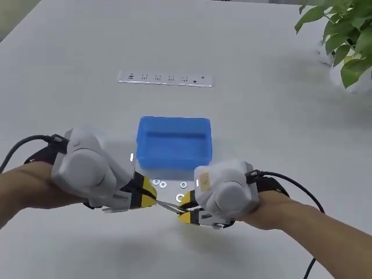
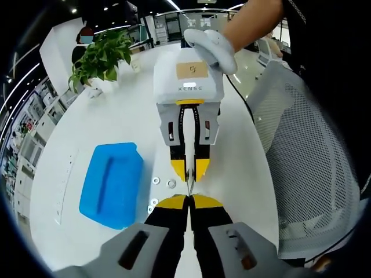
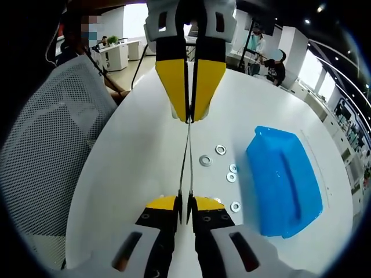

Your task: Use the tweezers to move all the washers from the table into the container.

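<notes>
Thin metal tweezers (image 3: 186, 156) span the gap between my two grippers, which face each other tip to tip. My left gripper (image 2: 189, 200) is shut on one end and my right gripper (image 3: 185, 204) on the other. In the head view the left gripper (image 1: 149, 195) and right gripper (image 1: 189, 210) meet just in front of the blue container (image 1: 173, 142), with the tweezers (image 1: 168, 205) between them. Several small metal washers (image 1: 163, 185) lie on the white table between the grippers and the container. They also show as washers (image 3: 205, 160) beside the container (image 3: 284, 179).
A white power strip (image 1: 165, 78) lies beyond the container. A green plant (image 1: 343, 40) stands at the table's far right. A mesh chair back (image 2: 301, 150) is close to the table edge. People stand in the room behind.
</notes>
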A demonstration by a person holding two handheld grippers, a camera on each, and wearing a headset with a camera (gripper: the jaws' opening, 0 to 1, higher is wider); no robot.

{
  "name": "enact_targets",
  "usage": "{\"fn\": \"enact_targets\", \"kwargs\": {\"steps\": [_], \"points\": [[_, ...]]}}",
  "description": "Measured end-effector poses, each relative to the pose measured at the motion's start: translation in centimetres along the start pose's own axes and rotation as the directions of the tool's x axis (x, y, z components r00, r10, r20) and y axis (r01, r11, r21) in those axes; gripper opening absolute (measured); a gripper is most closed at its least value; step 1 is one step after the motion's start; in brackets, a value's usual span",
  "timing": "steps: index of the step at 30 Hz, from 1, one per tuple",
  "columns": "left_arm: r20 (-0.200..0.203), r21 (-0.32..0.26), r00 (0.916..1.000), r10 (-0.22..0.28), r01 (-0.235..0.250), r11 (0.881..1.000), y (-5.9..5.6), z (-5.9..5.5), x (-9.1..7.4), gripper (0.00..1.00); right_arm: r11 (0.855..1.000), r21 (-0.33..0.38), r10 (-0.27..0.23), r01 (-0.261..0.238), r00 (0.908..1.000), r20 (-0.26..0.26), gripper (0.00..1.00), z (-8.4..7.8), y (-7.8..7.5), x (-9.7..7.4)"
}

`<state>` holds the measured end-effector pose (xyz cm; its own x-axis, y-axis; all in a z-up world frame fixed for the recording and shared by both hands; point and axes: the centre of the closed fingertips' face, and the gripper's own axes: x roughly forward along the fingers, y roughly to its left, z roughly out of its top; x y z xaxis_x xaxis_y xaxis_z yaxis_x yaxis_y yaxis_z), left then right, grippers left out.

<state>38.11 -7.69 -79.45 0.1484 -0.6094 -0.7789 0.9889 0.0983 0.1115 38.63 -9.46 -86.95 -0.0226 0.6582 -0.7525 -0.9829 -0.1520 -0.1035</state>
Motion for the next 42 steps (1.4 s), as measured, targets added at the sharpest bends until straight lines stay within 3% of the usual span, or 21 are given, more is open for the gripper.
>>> {"fn": "enact_targets", "kwargs": {"steps": [9, 21, 25, 34, 42], "points": [[0.026, 0.017, 0.9996, -0.009, 0.009, 1.0, -0.1, 1.5, -0.4, 0.06, 1.0, 0.013, -0.006, 0.005, 0.9997, 0.023, 0.11, 0.7, 0.1, 0.0], [0.05, 0.042, 0.9977, -0.045, 0.043, 0.998, -0.4, 3.3, 0.4, 0.06, 0.999, 0.035, 0.003, -0.005, 0.9991, 0.042, 0.11, 0.8, 0.6, 0.2], [0.045, 0.051, 0.9975, -0.055, 0.052, 0.997, -0.6, 3.4, 0.9, 0.06, 1.0, 0.029, 0.01, -0.011, 0.9995, 0.031, 0.11, 0.4, 0.9, 0.3], [0.074, 0.053, 0.9955, -0.06, 0.056, 0.997, -0.6, 4.2, 1.3, 0.06, 0.999, 0.047, 0.007, -0.009, 0.999, 0.043, 0.11, 0.2, 0.8, 0.1], [0.063, 0.054, 0.9963, -0.059, 0.055, 0.997, -0.6, 3.7, 1.5, 0.08, 0.999, 0.038, 0.008, -0.009, 0.9993, 0.038, 0.11, 0.2, 0.9, 0.0]]}}
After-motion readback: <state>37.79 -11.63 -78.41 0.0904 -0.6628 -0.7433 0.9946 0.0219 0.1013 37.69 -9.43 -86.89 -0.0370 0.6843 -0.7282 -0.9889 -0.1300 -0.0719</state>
